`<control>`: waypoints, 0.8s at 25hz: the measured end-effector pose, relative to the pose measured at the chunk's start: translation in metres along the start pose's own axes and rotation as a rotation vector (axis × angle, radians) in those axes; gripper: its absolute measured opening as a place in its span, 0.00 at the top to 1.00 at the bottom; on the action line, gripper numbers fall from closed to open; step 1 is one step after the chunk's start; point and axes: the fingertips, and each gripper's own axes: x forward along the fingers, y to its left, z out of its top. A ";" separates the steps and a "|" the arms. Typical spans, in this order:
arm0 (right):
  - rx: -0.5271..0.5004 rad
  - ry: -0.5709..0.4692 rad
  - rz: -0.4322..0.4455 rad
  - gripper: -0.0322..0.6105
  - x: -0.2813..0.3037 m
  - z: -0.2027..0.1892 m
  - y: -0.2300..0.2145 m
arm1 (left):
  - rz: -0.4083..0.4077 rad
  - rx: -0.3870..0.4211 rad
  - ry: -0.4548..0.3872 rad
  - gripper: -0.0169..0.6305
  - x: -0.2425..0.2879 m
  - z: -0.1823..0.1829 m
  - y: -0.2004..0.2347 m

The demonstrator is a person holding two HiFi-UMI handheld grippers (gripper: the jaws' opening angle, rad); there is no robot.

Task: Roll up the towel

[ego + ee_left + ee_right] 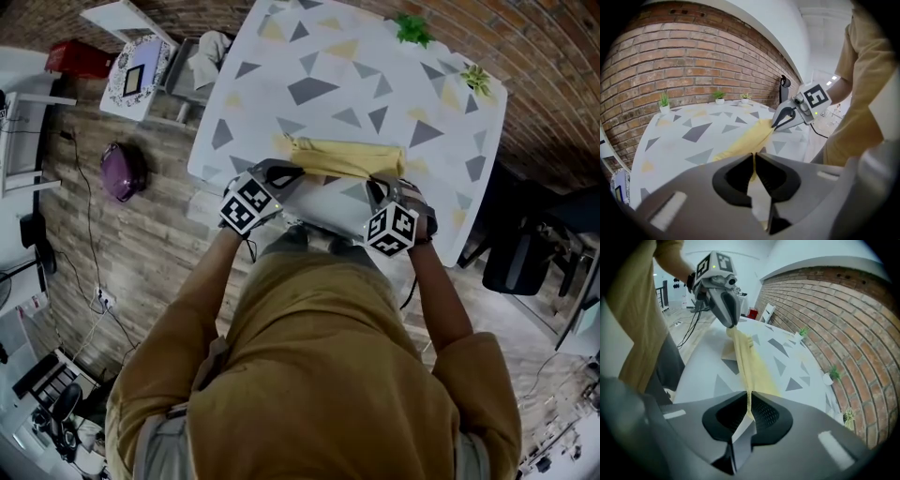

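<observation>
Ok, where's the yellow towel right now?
In the head view the towel stretches along the near edge of the table, between the left gripper and the right gripper, each shut on one end.

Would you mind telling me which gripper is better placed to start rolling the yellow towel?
Neither clearly, I think: the left gripper and right gripper are each shut on one end of the towel, which runs stretched between them over the table. Both look equally placed and should roll together.

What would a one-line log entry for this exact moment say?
task: rolling towel | left gripper: shut on towel | right gripper: shut on towel | towel: yellow, stretched between grippers, over near side of table
</observation>
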 end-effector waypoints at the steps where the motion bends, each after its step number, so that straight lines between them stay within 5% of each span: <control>1: 0.017 0.002 0.023 0.91 -0.002 0.002 -0.003 | 0.003 -0.009 -0.005 0.85 -0.001 0.001 0.003; 11: 0.025 0.085 0.206 0.91 0.008 0.012 -0.037 | 0.011 -0.057 0.015 0.85 0.010 0.003 0.039; 20: -0.010 0.145 0.163 0.90 0.041 0.005 -0.052 | 0.064 -0.076 0.103 0.85 0.031 -0.008 0.062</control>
